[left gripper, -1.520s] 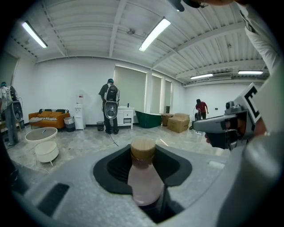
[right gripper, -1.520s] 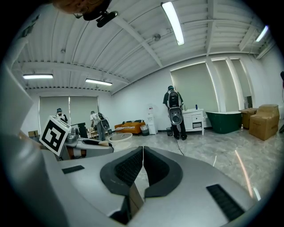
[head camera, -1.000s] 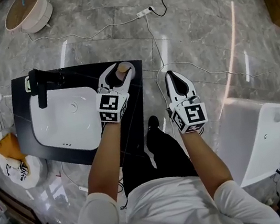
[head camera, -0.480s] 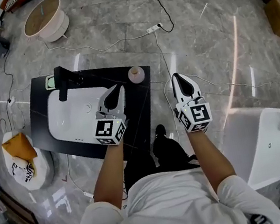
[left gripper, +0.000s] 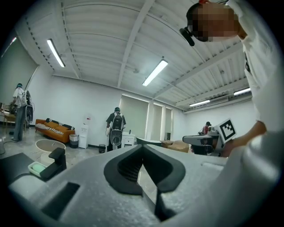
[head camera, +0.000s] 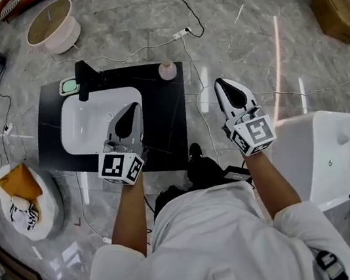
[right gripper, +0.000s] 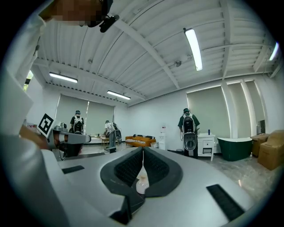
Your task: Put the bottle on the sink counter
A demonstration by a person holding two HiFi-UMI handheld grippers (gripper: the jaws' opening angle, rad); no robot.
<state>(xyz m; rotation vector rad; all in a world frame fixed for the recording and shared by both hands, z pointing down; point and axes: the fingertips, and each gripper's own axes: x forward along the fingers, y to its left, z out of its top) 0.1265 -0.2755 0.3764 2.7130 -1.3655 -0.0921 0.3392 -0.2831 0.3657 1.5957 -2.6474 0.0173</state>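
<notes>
Standing upright on sink cntr [head camera: 166, 121]: bottle [head camera: 167, 71].

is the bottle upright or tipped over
Upright: the bottle stands on its base at the far right corner of the black sink counter, cap pointing up.

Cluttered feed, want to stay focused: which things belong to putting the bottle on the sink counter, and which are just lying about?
Job: bottle, standing on the sink counter, far corner; left gripper and right gripper, both shut and empty.
Lying about: faucet, green soap dish, round tub, power strip, cardboard box, yellow bag.
</notes>
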